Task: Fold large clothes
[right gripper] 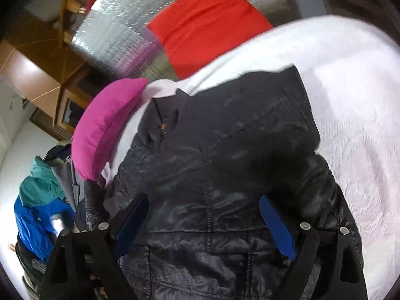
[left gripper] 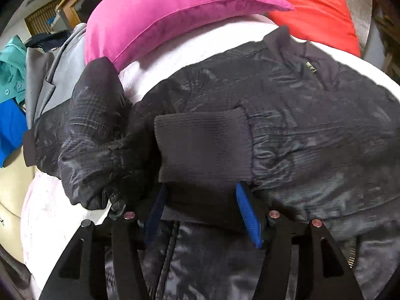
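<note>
A dark shiny jacket [left gripper: 300, 125] lies spread on a white bed cover [left gripper: 200, 47]. One sleeve is folded across its front, with the ribbed cuff [left gripper: 202, 147] right ahead of my left gripper [left gripper: 202, 200]. The left jaws stand apart, with the cuff's lower edge between the blue pads [left gripper: 247, 212]. In the right wrist view the jacket [right gripper: 225, 162] fills the middle. My right gripper [right gripper: 205, 207] is open just above the jacket's body, and nothing is between its blue pads [right gripper: 277, 227].
A pink pillow [left gripper: 162, 12] and a red pillow [left gripper: 312, 10] lie at the head of the bed. A pile of grey, teal and blue clothes [left gripper: 22, 87] sits to the left. Wooden furniture [right gripper: 42, 75] and a silver foil panel [right gripper: 125, 37] stand behind the bed.
</note>
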